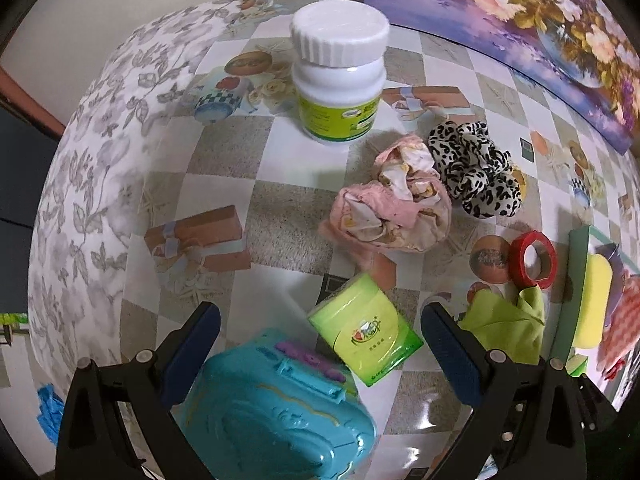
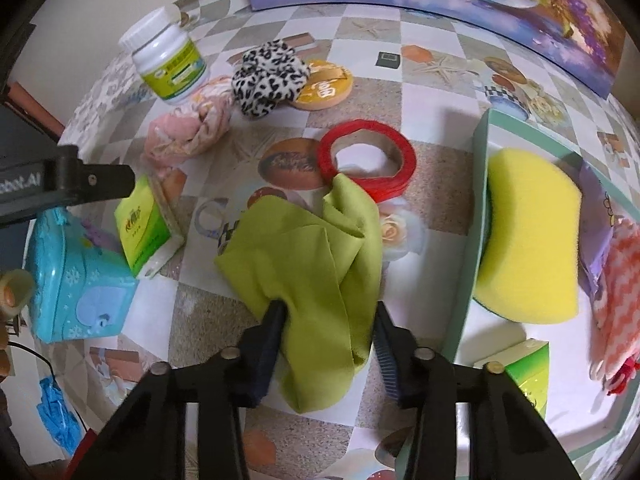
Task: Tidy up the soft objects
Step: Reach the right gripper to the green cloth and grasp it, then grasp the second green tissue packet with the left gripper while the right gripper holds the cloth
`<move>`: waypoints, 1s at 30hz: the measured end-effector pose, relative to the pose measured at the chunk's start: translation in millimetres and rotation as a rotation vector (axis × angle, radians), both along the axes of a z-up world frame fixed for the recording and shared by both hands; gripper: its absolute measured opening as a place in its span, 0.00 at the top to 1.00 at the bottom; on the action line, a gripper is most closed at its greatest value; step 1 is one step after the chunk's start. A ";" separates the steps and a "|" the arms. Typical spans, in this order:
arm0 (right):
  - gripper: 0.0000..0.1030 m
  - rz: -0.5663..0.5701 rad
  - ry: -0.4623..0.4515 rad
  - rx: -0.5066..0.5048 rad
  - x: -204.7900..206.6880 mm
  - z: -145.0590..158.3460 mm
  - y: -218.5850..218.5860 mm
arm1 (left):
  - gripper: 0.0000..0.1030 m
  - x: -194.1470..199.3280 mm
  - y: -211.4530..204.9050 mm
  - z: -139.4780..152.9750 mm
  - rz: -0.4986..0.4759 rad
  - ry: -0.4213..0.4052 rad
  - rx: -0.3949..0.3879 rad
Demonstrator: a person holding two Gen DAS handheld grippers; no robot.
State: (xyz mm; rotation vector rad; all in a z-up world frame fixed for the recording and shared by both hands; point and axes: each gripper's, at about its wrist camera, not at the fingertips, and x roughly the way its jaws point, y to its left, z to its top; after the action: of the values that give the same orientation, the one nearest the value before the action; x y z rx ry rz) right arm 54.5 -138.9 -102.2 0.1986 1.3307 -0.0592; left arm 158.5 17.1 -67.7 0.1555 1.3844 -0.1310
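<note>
Your right gripper (image 2: 326, 344) straddles the green cloth (image 2: 316, 264) on the table (image 2: 432, 92), fingers apart and seemingly not yet pinching, beside the tray (image 2: 478, 184) holding the yellow sponge (image 2: 528, 240), while your left gripper (image 1: 320, 344) hovers spread, empty.

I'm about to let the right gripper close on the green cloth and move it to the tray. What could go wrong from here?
1. The right gripper is open around only the near end of the green cloth; the far folds may trail and sag.
2. The cloth's far tip overlaps the red tape roll, so lifting could drag the roll.
3. The tray wall stands beside the cloth; a low carry might snag it. The yellow sponge already fills that side.
</note>
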 end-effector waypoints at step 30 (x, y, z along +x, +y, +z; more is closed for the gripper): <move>0.72 -0.052 -0.022 0.076 -0.2 25.3 -24.9 | 0.03 -34.0 -93.0 -19.0 -0.521 0.066 0.352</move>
State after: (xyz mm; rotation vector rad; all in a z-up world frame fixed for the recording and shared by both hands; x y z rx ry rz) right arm 54.3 -163.8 -76.9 0.2974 1.3068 -0.0499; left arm 124.5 -75.8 -86.7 0.8127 1.3979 -0.3268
